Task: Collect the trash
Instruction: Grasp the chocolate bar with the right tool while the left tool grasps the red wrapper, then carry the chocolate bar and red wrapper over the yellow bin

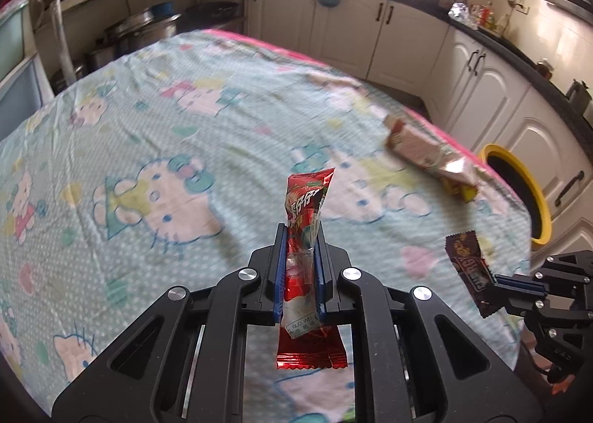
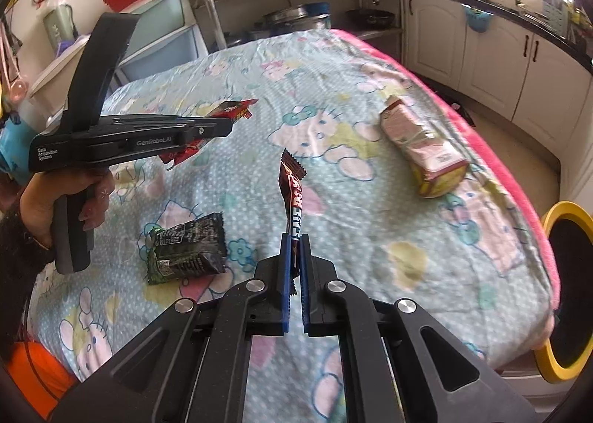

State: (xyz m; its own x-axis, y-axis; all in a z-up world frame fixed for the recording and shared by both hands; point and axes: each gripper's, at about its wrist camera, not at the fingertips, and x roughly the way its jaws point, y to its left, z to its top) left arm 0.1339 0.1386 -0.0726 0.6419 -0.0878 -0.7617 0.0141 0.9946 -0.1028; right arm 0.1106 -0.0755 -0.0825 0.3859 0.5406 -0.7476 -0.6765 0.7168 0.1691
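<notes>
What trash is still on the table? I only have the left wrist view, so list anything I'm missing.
Observer: Besides the box, a dark packet lies on the cloth, nearer the person than your view reaches.
Operator: Place it against both grippers.
Observer: In the right wrist view it lies left of the right gripper, whose jaws are shut on the brown wrapper, and below the left gripper carrying the red wrapper. Neither touches it.
Operator: Describe the left gripper's handle.
Observer: A hand is wrapped around the grey grip.
</notes>
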